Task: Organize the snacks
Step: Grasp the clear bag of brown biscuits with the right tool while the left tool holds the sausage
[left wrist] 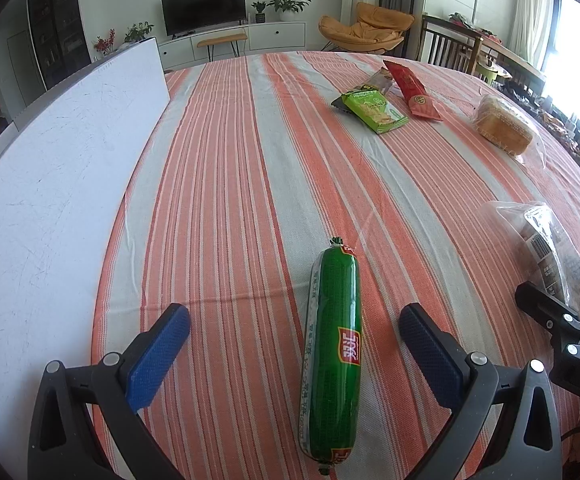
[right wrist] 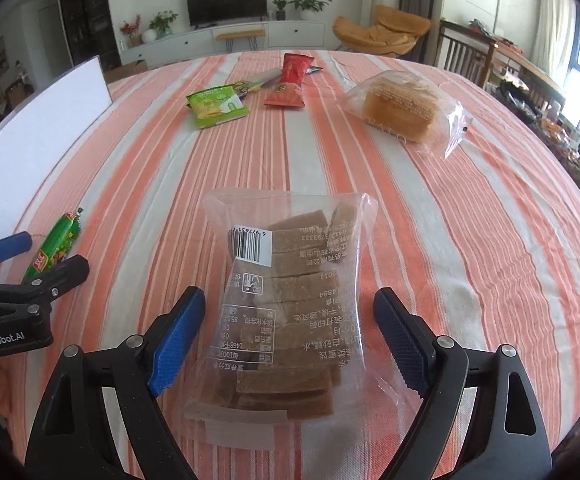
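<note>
- The right gripper (right wrist: 287, 334) stands with its fingers apart around a clear bag of brown candy slabs (right wrist: 290, 300); the blue pads (right wrist: 177, 344) flank the bag on both sides without visibly pressing it, so the bag lies flat on the striped tablecloth (right wrist: 470, 240) rather than being held.
- The bag's long axis runs straight away from the fingers, along the line the gripper points, with the barcode end farthest out and the sealed flap nearest; the fingers therefore straddle its narrow width, which is the span a close would have to take.
- The left gripper (left wrist: 294, 344) is likewise spread wide, its pads well clear of a green sausage stick (left wrist: 332, 356) that lies between them on the cloth.
- The sausage also lies lengthwise along that gripper's pointing line, its knotted tip pointing away; the fingers sit at about its middle.
- Each hand is nearer its own item: the sausage belongs to the left, the candy bag to the right, and the two grippers stand side by side, near each other.
- Farther across the table lie a green snack packet (right wrist: 215, 106), a red snack packet (right wrist: 290, 82) and a wrapped loaf cake (right wrist: 406, 110), all well apart from both grippers.
- A white board (left wrist: 61, 168) lies at the left of the table; whether it serves as the sorting place I cannot say for sure.
</note>
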`<action>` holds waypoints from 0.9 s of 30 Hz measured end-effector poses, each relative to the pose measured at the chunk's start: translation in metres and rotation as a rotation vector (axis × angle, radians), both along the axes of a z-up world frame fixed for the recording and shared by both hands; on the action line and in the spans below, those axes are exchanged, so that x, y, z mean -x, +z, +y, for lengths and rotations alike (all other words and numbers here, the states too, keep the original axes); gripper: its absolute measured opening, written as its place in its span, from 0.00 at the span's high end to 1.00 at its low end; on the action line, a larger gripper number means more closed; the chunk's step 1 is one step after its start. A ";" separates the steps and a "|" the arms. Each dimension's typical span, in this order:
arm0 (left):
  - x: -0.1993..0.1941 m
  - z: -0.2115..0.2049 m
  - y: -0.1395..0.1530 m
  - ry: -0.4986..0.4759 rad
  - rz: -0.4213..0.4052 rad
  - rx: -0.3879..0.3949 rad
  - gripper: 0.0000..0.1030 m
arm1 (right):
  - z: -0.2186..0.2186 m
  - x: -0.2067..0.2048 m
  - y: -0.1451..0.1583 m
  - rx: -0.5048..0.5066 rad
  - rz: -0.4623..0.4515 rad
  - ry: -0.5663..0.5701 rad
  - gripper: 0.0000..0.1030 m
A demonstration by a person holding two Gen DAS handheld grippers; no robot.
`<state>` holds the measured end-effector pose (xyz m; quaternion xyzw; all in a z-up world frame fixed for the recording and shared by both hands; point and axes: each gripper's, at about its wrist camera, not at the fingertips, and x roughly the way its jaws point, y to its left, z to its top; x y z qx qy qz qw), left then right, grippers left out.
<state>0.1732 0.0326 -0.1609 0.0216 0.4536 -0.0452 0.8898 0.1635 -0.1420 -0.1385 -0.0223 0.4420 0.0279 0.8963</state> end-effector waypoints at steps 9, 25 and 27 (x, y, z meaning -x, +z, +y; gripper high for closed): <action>0.000 0.000 0.000 0.000 0.000 0.000 0.00 | 0.000 0.001 0.000 0.004 -0.001 0.000 0.13; 0.010 -0.011 0.014 -0.087 0.043 -0.009 0.63 | -0.002 -0.015 0.009 -0.007 0.197 -0.013 0.14; 0.010 -0.013 0.014 -0.091 0.047 -0.004 0.78 | -0.007 -0.018 0.012 -0.043 0.206 -0.019 0.18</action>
